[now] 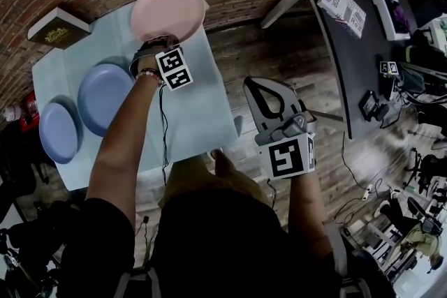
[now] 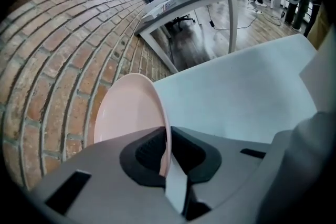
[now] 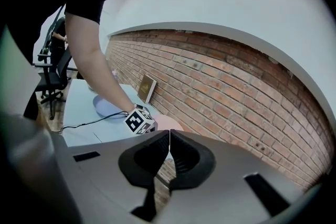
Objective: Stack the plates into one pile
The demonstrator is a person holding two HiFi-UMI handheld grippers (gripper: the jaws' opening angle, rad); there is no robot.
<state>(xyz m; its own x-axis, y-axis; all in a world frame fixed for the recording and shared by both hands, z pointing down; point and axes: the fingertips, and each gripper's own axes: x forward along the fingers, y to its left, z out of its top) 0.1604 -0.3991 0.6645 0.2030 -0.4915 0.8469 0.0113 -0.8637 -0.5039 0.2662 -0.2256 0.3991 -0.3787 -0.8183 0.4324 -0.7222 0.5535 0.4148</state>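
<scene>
A pink plate (image 1: 167, 10) lies at the far end of the pale blue table (image 1: 202, 115), by the brick wall. My left gripper (image 1: 155, 47) is at its near rim. In the left gripper view the plate (image 2: 128, 113) stands tilted and its rim runs between the two pads, so the left gripper (image 2: 167, 134) is shut on it. Two blue plates lie apart to the left, a larger one (image 1: 105, 98) and a smaller one (image 1: 59, 130). My right gripper (image 1: 262, 84) hangs off the table's right side over the floor, shut and empty (image 3: 169, 147).
A brown book (image 1: 58, 26) sits at the table's far left corner. A dark desk (image 1: 356, 45) with papers and devices stands to the right, across a strip of wooden floor. The brick wall (image 2: 58, 50) runs close behind the pink plate.
</scene>
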